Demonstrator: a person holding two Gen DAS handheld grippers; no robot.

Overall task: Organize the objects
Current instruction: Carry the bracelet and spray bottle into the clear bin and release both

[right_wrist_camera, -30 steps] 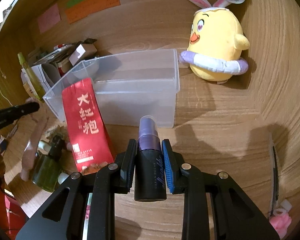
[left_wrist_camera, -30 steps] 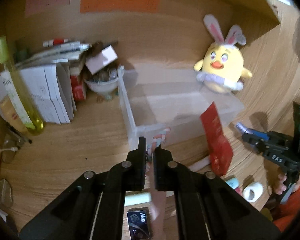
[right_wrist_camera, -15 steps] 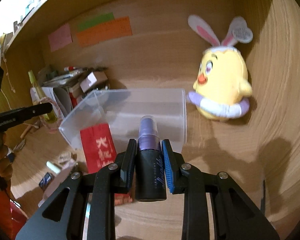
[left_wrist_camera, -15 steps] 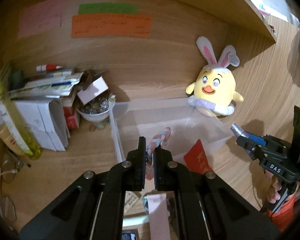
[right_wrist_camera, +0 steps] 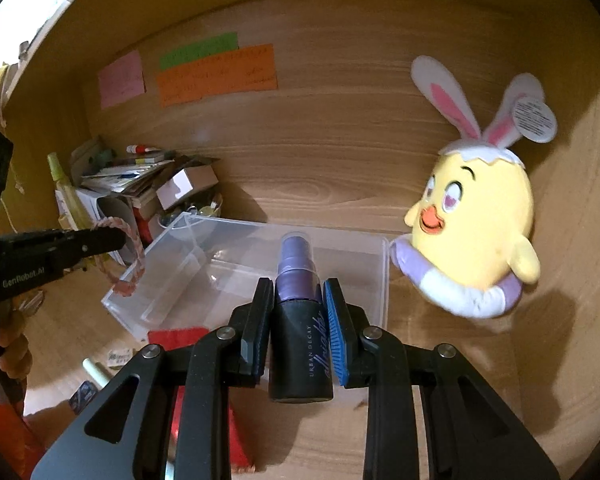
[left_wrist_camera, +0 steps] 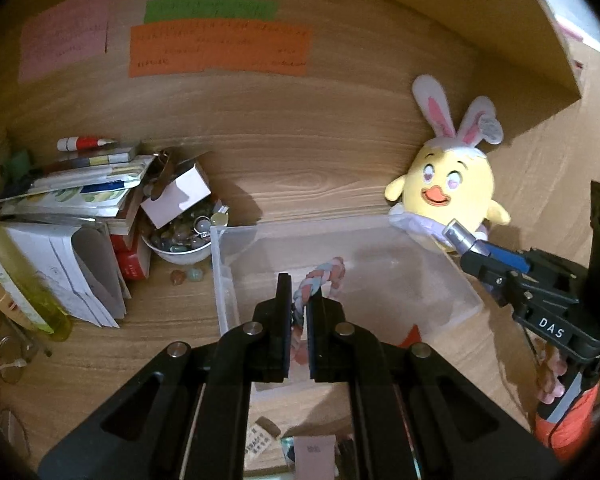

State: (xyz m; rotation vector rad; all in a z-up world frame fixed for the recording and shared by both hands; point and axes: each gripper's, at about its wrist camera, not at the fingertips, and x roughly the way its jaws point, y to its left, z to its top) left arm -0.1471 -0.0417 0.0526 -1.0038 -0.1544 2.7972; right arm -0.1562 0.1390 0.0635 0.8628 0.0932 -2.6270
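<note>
Along the left edge of the wooden desk (left_wrist_camera: 100,360) stands a tall yellow-green bottle (left_wrist_camera: 24,280), then a stack of booklets and papers (left_wrist_camera: 72,216) and a white bowl of polished stones (left_wrist_camera: 182,240) against the back wall. The left gripper (left_wrist_camera: 299,304) is clamped tight on a braided pink-and-blue bracelet (left_wrist_camera: 320,276), held above the clear plastic bin (left_wrist_camera: 220,280) at the desk's middle. The right gripper (right_wrist_camera: 298,320) pinches a black spray bottle with a purple cap (right_wrist_camera: 300,344), poised over the bin's near wall. A yellow chick plush with bunny ears (right_wrist_camera: 476,224) sits in the back right corner, touching the bin.
</note>
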